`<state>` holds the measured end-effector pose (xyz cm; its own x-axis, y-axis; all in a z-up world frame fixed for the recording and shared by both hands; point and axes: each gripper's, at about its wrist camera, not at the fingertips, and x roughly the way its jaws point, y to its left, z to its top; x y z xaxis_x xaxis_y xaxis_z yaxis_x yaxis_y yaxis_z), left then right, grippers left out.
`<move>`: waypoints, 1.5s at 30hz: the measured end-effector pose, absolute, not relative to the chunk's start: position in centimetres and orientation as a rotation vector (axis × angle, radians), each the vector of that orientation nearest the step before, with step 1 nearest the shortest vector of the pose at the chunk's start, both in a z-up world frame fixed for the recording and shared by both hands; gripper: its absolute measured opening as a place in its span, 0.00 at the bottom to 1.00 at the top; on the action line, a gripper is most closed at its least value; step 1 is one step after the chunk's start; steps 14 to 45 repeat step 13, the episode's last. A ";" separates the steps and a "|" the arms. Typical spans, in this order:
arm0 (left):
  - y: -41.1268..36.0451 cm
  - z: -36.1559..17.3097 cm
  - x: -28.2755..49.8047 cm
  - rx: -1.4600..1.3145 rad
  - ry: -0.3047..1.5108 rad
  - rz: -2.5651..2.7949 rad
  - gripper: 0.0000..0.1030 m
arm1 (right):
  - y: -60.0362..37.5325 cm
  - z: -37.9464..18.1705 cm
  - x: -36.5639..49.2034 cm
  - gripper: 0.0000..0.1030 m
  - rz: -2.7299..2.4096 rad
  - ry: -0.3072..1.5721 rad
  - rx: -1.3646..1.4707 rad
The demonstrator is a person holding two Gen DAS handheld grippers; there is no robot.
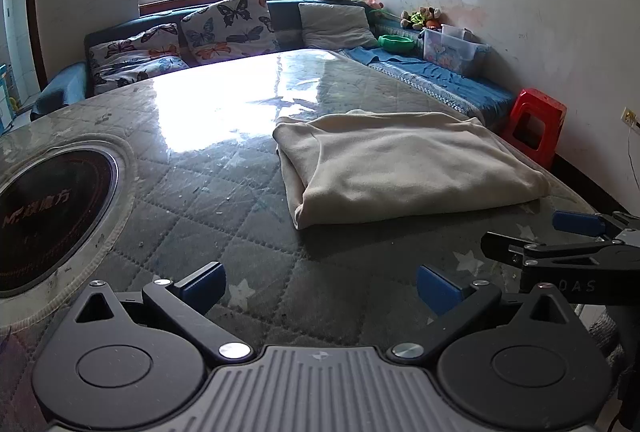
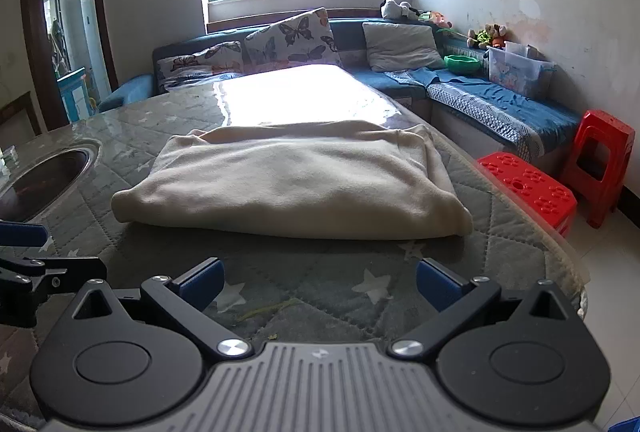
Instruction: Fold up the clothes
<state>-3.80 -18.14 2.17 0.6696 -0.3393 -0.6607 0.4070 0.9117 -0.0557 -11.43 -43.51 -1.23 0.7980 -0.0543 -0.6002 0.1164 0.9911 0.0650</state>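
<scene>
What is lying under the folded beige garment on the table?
The folded beige garment lies on the quilted grey table cover, which has white stars. Whatever is directly beneath the garment is covered and cannot be seen.

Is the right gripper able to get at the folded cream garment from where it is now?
Probably yes. The right gripper is open and empty, the cream garment lies straight ahead, and only bare table cover lies between them.

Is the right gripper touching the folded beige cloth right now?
Apart. The right wrist view shows bare quilted table between the open right gripper and the beige cloth.
</scene>
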 end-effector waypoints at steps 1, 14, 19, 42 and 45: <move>-18.2 2.2 -3.7 0.100 0.724 -0.421 1.00 | -43.5 -1.3 -11.3 1.00 -0.092 0.643 0.100; -18.5 1.8 -2.1 0.111 0.737 -0.424 1.00 | -43.6 -1.9 -9.7 1.00 -0.084 0.668 0.104; -18.5 1.8 -2.1 0.111 0.737 -0.424 1.00 | -43.6 -1.9 -9.7 1.00 -0.084 0.668 0.104; -18.5 1.8 -2.1 0.111 0.737 -0.424 1.00 | -43.6 -1.9 -9.7 1.00 -0.084 0.668 0.104; -18.5 1.8 -2.1 0.111 0.737 -0.424 1.00 | -43.6 -1.9 -9.7 1.00 -0.084 0.668 0.104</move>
